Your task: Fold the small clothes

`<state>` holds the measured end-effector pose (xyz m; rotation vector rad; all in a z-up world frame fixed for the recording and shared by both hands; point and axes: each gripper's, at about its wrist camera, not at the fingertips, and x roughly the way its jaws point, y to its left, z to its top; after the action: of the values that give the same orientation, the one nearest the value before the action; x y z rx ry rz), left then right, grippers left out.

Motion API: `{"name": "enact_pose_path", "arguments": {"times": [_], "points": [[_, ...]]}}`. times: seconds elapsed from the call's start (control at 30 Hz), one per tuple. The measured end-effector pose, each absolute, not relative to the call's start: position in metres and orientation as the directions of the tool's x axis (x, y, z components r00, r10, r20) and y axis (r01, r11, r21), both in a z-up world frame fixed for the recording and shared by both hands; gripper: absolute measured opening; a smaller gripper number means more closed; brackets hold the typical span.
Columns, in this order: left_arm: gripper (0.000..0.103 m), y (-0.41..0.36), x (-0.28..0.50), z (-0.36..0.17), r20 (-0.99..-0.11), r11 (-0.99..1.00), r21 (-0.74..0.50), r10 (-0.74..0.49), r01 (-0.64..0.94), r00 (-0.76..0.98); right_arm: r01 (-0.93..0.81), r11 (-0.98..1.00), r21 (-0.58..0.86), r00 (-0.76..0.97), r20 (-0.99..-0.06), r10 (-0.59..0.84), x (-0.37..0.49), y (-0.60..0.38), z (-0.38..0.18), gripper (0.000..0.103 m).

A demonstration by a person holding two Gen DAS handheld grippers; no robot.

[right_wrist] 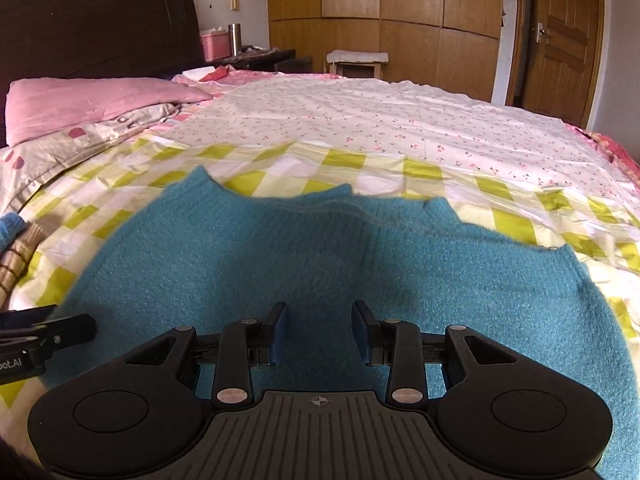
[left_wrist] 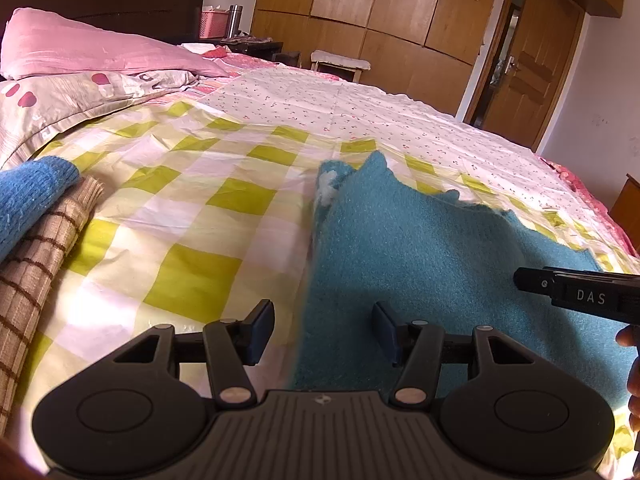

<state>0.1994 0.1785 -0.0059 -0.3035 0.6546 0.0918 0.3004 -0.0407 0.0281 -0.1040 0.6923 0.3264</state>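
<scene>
A small teal knitted garment [left_wrist: 420, 252] lies flat on the yellow-checked sheet [left_wrist: 192, 200]; it also shows in the right wrist view [right_wrist: 320, 256]. My left gripper [left_wrist: 324, 330] is open and empty, low over the garment's left edge. My right gripper [right_wrist: 319, 332] is open and empty, above the garment's near middle. The right gripper's body shows at the right edge of the left wrist view [left_wrist: 580, 292]. The left gripper's body shows at the left edge of the right wrist view [right_wrist: 36, 340].
A blue knit piece [left_wrist: 28, 196] and a brown checked cloth [left_wrist: 36, 264] lie stacked at the left. Pink pillows [left_wrist: 88, 48] sit by the dark headboard. A floral sheet [right_wrist: 380, 120] covers the far bed. Wooden wardrobes and a door stand behind.
</scene>
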Motion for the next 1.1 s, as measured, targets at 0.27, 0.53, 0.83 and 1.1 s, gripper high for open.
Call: {"name": "enact_pose_path", "arguments": {"times": [0.27,0.53,0.83,1.1], "points": [[0.06,0.18,0.199,-0.006,-0.612,0.951,-0.255,-0.016,-0.177,0.791,-0.409,0.912,0.035,0.686,-0.647,0.333,0.316,0.006,0.033,0.034],[0.06,0.182,0.198,-0.007,-0.611,0.95,-0.263,-0.028,-0.17,0.791,-0.417,0.903,0.108,0.631,-0.681,0.373,0.34,0.038,0.023,0.037],[0.06,0.185,0.199,-0.008,-0.612,0.948,-0.275,-0.044,-0.161,0.79,-0.398,0.891,0.219,0.59,-0.683,0.431,0.358,0.056,0.025,0.037],[0.06,0.187,0.199,-0.01,-0.614,0.946,-0.286,-0.056,-0.155,0.787,-0.365,0.862,0.351,0.534,-0.679,0.503,0.373,0.058,0.032,0.039]]}}
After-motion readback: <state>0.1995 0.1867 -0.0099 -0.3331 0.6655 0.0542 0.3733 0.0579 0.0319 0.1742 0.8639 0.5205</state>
